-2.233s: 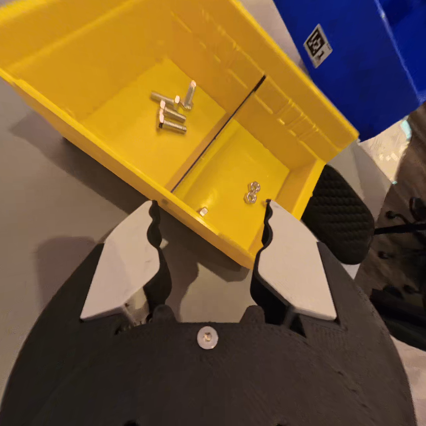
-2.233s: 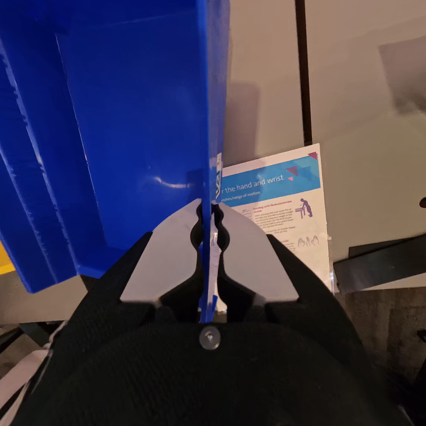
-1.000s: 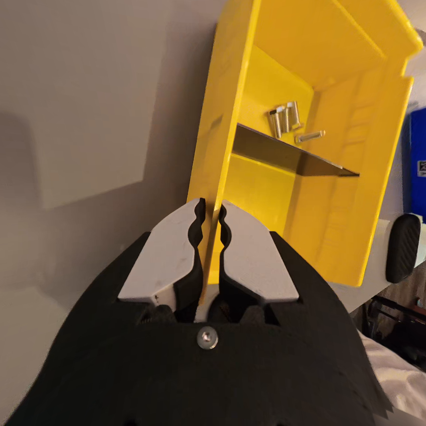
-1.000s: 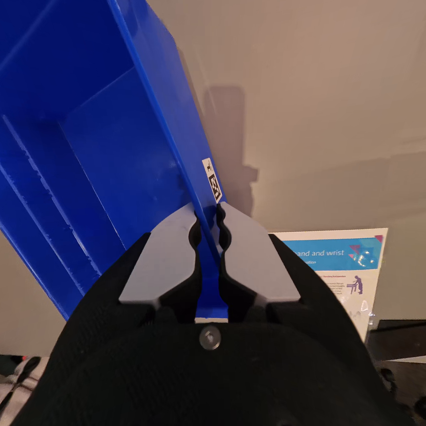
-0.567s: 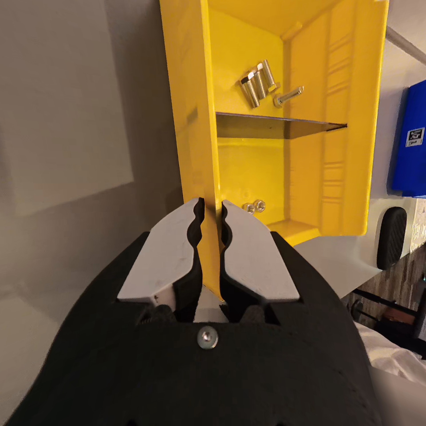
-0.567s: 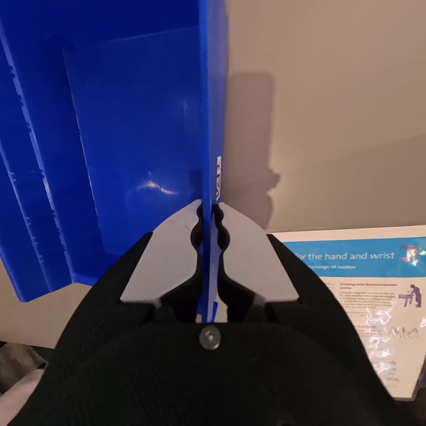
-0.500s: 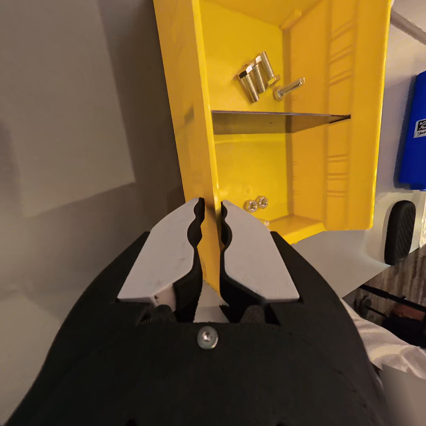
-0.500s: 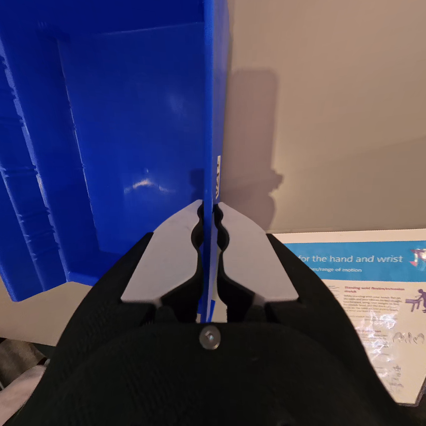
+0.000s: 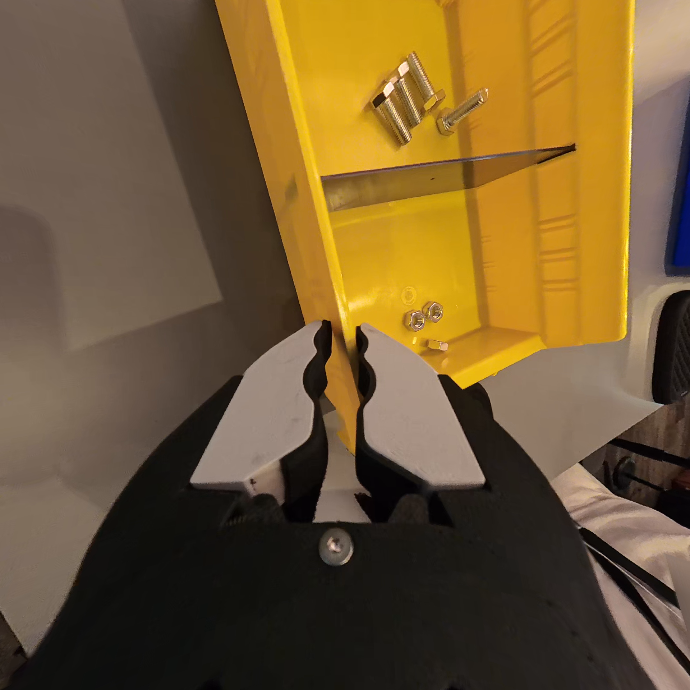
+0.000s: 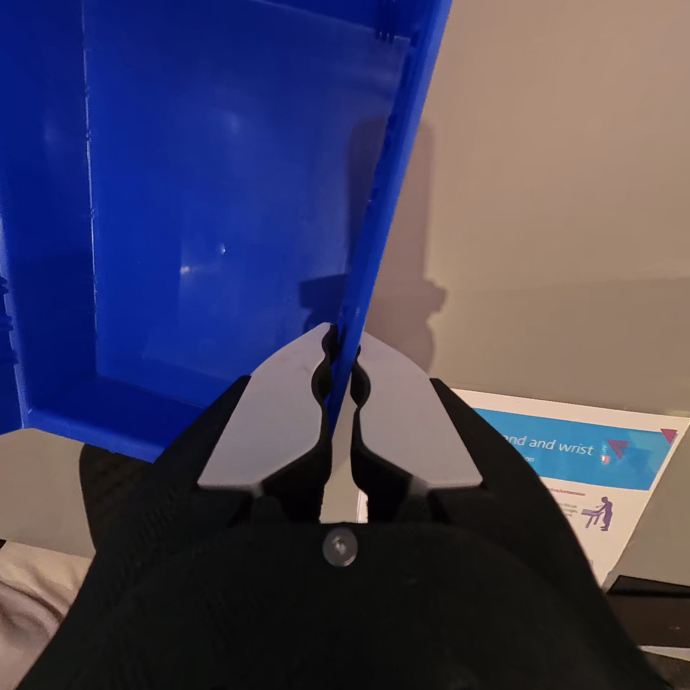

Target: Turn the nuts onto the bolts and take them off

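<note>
Bolts (image 9: 410, 97) and nuts (image 9: 423, 317) have slid nearer in the yellow bin (image 9: 560, 186), left claw (image 9: 343, 336) clamped on its wall; right claw (image 10: 345, 338) clamps the blue bin (image 10: 224, 186), now tilted rightward.

Open top on yellow bin (image 9: 496, 231); dark divider (image 9: 429, 179) bars the middle between bolts (image 9: 407, 100) and nuts (image 9: 423, 317).

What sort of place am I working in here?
Probably an indoor office or clinic-like room, not a workshop: plain beige wall, a printed poster propped against it, and a black chair part beside the yellow bin.
</note>
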`<state>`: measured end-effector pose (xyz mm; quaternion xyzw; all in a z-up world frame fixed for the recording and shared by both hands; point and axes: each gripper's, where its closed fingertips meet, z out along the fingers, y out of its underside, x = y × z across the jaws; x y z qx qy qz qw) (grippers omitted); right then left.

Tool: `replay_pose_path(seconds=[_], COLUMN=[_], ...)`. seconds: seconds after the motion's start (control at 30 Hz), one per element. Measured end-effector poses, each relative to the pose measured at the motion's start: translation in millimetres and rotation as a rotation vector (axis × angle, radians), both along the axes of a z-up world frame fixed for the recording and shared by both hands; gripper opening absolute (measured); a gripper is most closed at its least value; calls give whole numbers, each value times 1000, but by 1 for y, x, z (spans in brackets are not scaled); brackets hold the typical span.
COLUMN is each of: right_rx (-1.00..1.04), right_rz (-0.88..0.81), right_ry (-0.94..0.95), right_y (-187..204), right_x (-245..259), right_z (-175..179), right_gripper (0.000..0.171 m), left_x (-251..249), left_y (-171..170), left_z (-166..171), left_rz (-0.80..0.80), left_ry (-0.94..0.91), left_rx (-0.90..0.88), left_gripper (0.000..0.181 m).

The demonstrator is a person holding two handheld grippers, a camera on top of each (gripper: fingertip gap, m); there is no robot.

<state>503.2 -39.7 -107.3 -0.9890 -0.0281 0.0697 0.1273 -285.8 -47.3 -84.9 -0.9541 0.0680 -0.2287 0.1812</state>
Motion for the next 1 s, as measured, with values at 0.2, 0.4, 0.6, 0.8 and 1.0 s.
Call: replay_pose_path(seconds=[0.2, 0.4, 0.6, 0.8, 1.0], right_rx=[4, 52, 132, 410, 987], right_rz=[17, 36, 31, 14, 9], right_ry=[10, -11, -60, -123, -68], right_y=[-9, 0, 10, 27, 40], right_x=[14, 8, 7, 3, -41], right_z=[-1, 0, 0, 47, 171], right_gripper=[5, 6, 13, 35, 43], left_x=[-10, -10, -7, -18, 9], left_y=[-2, -7, -14, -7, -29], left_z=[0, 0, 3, 38, 87], left_rz=[54, 68, 95, 188, 70], left_ry=[-10, 0, -91, -124, -25], left_rx=[-10, -29, -56, 74, 229], left_gripper=[11, 10, 13, 5, 11])
